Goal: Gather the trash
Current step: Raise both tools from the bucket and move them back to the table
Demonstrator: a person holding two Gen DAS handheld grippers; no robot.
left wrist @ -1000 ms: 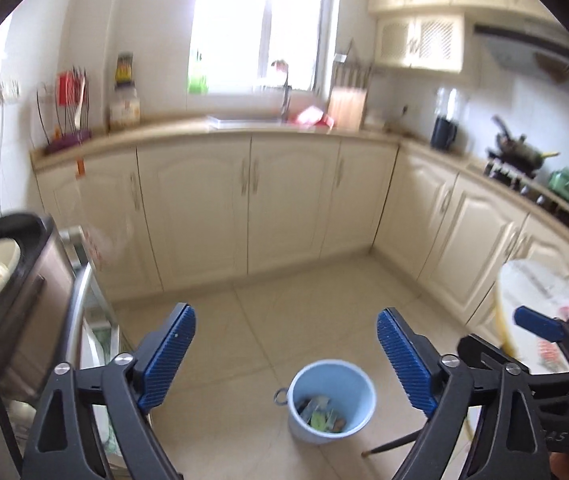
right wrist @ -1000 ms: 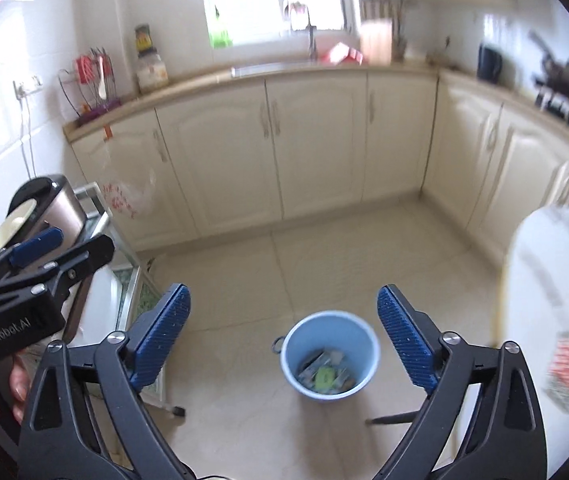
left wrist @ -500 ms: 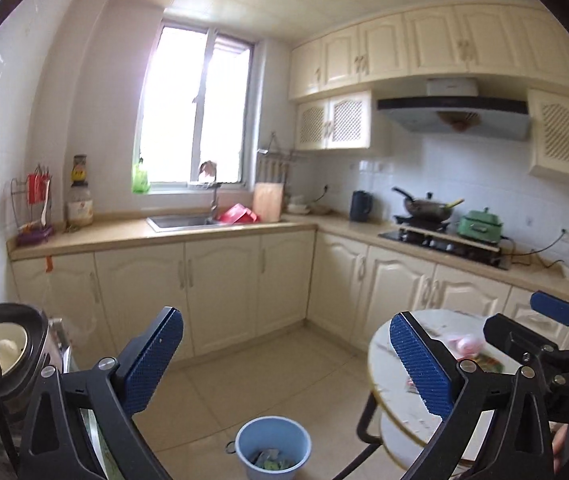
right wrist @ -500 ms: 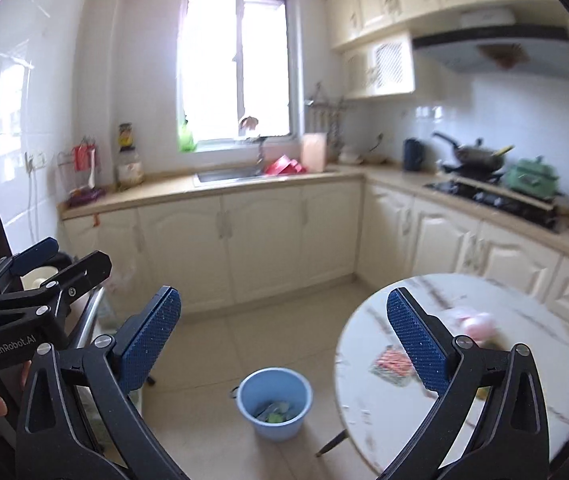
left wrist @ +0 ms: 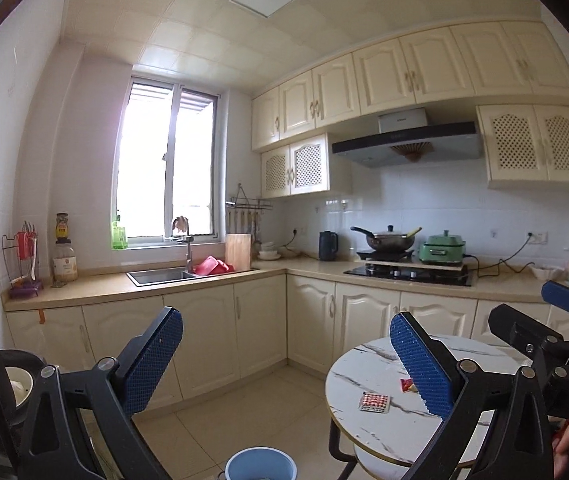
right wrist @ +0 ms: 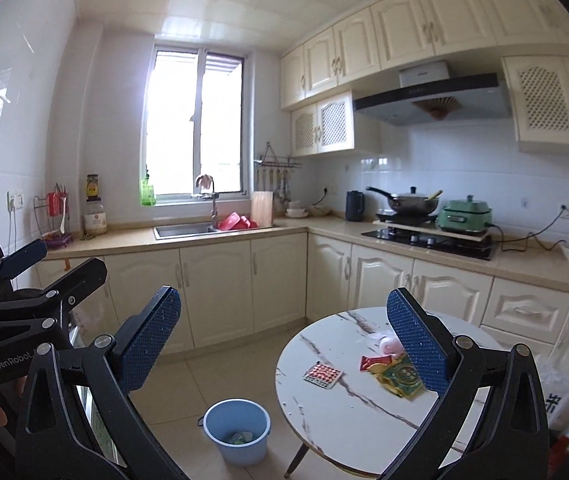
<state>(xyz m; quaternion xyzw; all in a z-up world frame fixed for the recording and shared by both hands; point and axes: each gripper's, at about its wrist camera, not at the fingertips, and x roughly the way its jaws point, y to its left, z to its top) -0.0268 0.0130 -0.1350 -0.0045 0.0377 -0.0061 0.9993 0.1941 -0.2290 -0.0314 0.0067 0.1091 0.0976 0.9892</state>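
Note:
A round white marble table holds trash: a small red patterned packet, a red wrapper, a green-yellow wrapper and a pink crumpled bag. The table and the packet also show in the left wrist view. A blue bucket with trash inside stands on the floor left of the table; its rim shows in the left wrist view. My left gripper and right gripper are both open and empty, held high above the floor.
Cream cabinets and a counter with a sink, a stove with a pan and a green pot line the back and right walls. A cart with an appliance stands at the left. The left gripper shows in the right wrist view.
Both grippers tilted up from looking down at the bucket to looking level across the kitchen. The table with trash has come into view. Both stayed open.

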